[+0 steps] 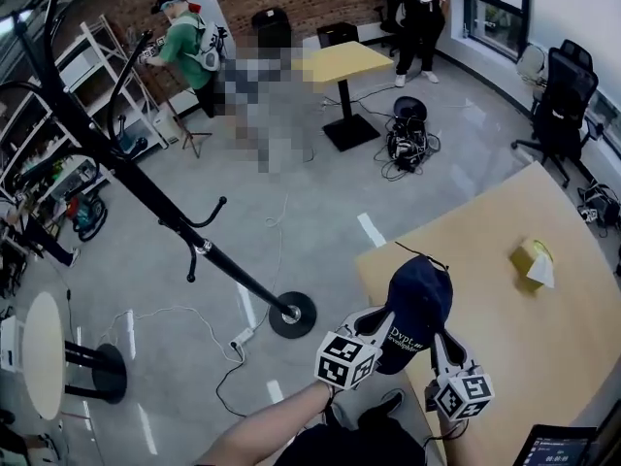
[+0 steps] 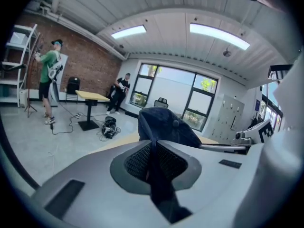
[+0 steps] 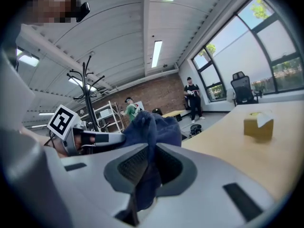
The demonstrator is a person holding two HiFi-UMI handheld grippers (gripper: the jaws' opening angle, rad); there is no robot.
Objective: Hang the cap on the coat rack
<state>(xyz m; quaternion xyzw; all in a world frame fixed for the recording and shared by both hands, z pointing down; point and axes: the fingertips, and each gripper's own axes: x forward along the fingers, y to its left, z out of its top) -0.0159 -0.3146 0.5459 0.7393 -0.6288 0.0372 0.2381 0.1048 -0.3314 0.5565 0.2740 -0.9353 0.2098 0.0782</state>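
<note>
Pinching the cap (image 1: 419, 297) are left and right hand-held grippers (image 1: 381, 324) (image 1: 439, 342) (lettering (image 1: 412, 340) shows only overhead).

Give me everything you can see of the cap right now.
The cap is dark navy soft fabric, with white lettering near its edge and a button on the crown. It is held up clear of the wooden table, stretched between the left claw and the right claw. Each claw is shut on a pinch of its cloth. Nothing else touches it. The coat rack stands apart to the left.
</note>
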